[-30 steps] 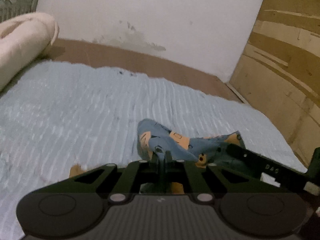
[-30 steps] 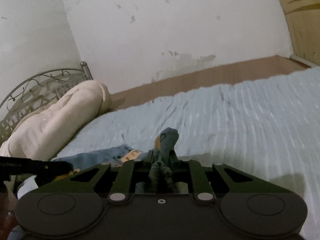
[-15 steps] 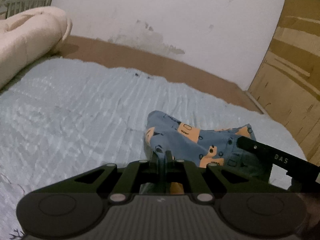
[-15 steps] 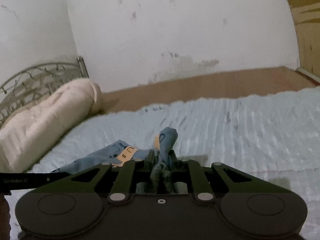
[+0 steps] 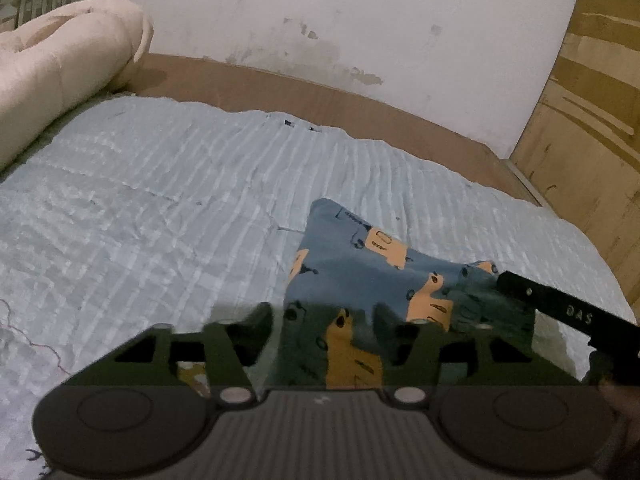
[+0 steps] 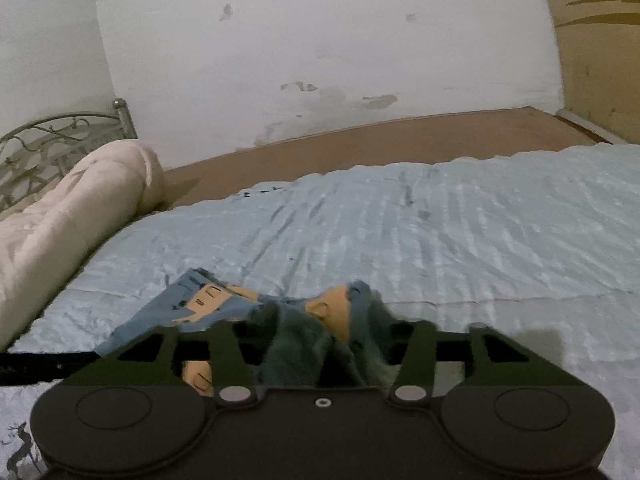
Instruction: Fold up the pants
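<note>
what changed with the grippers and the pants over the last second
Both grippers let go. The left gripper and the right gripper were shut on bunched corners of the pants a second ago; now both sets of jaws stand wide open with the cloth lying loose between them. The pants dropped and spread flatter on the bedspread. The rolled blanket stayed put.

Soft printed cotton-like pants (image 5: 360, 264) lie on a ribbed, crinkled cloth bedspread (image 5: 160, 208); matt black plastic left gripper (image 5: 324, 320), a plush quilted roll (image 6: 68, 216), wrought-metal headboard (image 6: 48, 140), scuffed plaster wall (image 6: 320, 40)
</note>
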{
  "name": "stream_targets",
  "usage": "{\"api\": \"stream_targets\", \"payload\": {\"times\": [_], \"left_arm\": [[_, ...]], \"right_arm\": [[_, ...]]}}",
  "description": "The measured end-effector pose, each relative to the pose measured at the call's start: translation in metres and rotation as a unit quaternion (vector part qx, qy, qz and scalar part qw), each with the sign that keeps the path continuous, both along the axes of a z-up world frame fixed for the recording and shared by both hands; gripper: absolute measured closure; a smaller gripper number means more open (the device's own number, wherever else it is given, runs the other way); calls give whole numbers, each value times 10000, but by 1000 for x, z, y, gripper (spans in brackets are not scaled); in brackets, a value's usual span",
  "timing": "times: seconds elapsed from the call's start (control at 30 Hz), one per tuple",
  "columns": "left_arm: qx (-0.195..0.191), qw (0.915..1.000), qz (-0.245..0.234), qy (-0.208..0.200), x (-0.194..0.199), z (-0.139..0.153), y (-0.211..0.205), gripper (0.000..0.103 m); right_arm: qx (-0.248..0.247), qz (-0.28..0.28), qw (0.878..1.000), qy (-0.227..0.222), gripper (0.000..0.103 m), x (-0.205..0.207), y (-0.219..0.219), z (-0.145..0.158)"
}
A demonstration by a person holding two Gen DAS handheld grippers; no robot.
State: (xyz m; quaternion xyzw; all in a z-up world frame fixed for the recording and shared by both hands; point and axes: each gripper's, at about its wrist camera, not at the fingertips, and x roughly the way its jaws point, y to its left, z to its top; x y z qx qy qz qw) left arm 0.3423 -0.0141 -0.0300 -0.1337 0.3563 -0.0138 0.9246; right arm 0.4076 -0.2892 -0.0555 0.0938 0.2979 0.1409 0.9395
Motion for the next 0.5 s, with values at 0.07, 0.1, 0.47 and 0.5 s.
{"api": "stream_targets", "payload": {"times": [0.07,0.1,0.47,0.5], "left_arm": [[3,10000,1,-38,-4,4,0,21],[21,10000,13,-83,-7,7,0,15],[411,9972,39,-617,-54,45,2,1],[473,9966,29,-676,-60,48,2,1]], "right_arm": [[-44,-57,10000,-67,22,-9,-2,2],[-70,-76,9999,-109,16,-14,-3,4],[-258,-280,9965,-747,1,-89,2,43],[-258,-273,9961,-802,1,-98,3,47]]}}
